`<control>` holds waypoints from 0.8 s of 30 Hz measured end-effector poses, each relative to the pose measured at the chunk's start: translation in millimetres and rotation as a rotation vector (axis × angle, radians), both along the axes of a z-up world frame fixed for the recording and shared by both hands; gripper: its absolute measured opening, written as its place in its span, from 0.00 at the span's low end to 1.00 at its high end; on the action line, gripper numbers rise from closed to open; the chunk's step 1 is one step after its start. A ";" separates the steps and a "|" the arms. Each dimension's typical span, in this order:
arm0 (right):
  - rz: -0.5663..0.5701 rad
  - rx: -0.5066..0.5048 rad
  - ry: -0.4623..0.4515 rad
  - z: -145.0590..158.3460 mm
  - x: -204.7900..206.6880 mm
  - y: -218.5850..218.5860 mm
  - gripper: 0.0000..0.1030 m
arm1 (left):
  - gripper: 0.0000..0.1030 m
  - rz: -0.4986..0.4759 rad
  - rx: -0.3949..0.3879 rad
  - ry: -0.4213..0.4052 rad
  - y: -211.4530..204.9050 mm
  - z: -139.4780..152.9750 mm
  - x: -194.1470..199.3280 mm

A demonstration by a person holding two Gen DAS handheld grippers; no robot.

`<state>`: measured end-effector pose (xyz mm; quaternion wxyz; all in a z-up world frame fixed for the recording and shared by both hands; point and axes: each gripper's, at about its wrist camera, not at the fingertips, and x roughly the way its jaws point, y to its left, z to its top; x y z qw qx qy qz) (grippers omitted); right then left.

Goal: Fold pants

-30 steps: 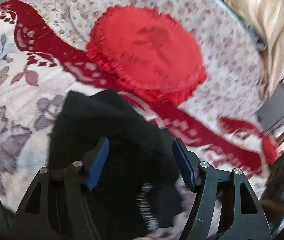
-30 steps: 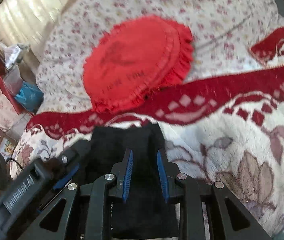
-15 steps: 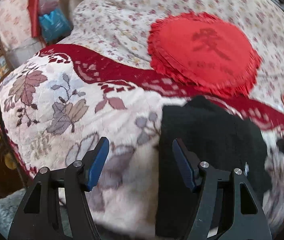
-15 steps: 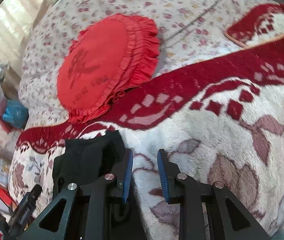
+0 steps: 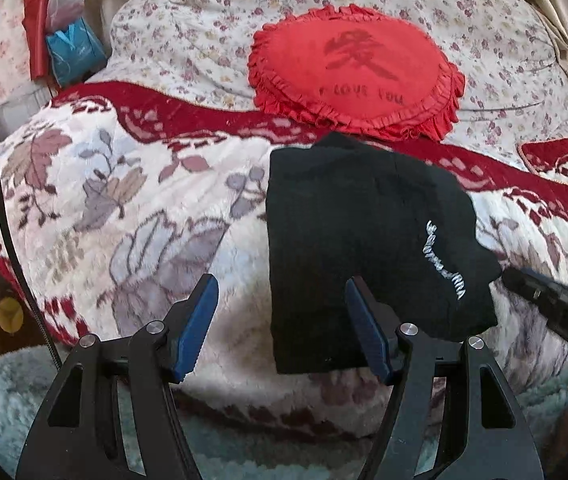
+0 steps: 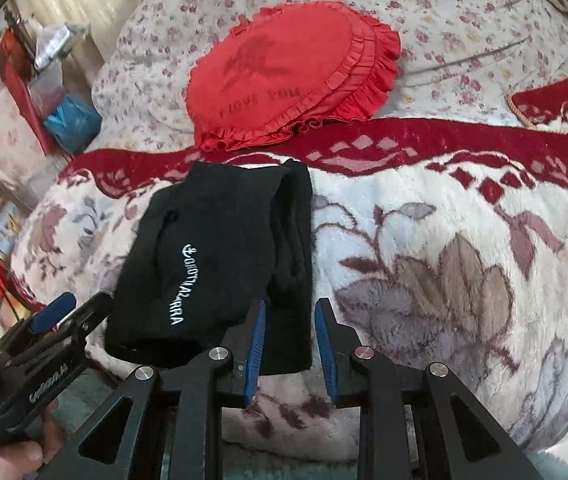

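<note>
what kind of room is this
Most likely a bedroom: the folded black pants lie on a plush floral blanket over a flowered bedspread, with a red frilled cushion behind.

Both wrist views overlook the folded pants (image 5: 364, 240) closely.

The bed (image 5: 131, 216) carries a plush floral blanket (image 6: 444, 272), folded black pants (image 5: 356, 232) and 1 red cushion (image 5: 356, 76).

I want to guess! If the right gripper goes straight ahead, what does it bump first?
Probably the right edge of the folded black pants: the right gripper is open and empty, aimed along that edge. Depth is hard to judge.
</note>
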<state>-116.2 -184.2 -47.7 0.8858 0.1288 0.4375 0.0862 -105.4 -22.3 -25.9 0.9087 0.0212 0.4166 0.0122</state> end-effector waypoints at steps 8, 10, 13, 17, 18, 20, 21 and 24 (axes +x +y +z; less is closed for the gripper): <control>0.016 -0.031 -0.018 -0.6 5.6 9.2 0.23 | 0.64 0.003 -0.062 0.017 11.2 -10.6 4.3; 0.026 -0.047 -0.026 -0.4 6.0 14.0 0.23 | 0.64 0.002 -0.072 0.016 12.6 -12.5 4.8; 0.031 -0.074 -0.028 -1.1 5.9 19.3 0.23 | 0.64 0.001 -0.109 0.011 18.8 -12.5 4.9; 0.014 -0.051 -0.029 -0.7 6.3 17.3 0.23 | 0.64 0.052 -0.251 -0.049 49.1 2.1 5.9; 0.007 -0.042 -0.029 -0.5 7.0 15.3 0.23 | 0.64 0.054 -0.281 -0.058 54.9 5.3 7.4; -0.008 -0.023 -0.034 0.5 7.4 11.1 0.23 | 0.64 0.058 -0.323 -0.072 64.9 12.2 13.6; -0.014 -0.014 -0.042 2.1 7.3 9.2 0.23 | 0.64 0.065 -0.315 -0.075 69.0 17.8 22.5; -0.006 0.024 -0.079 10.7 9.7 4.7 0.23 | 0.71 0.107 -0.283 -0.088 84.7 26.6 61.9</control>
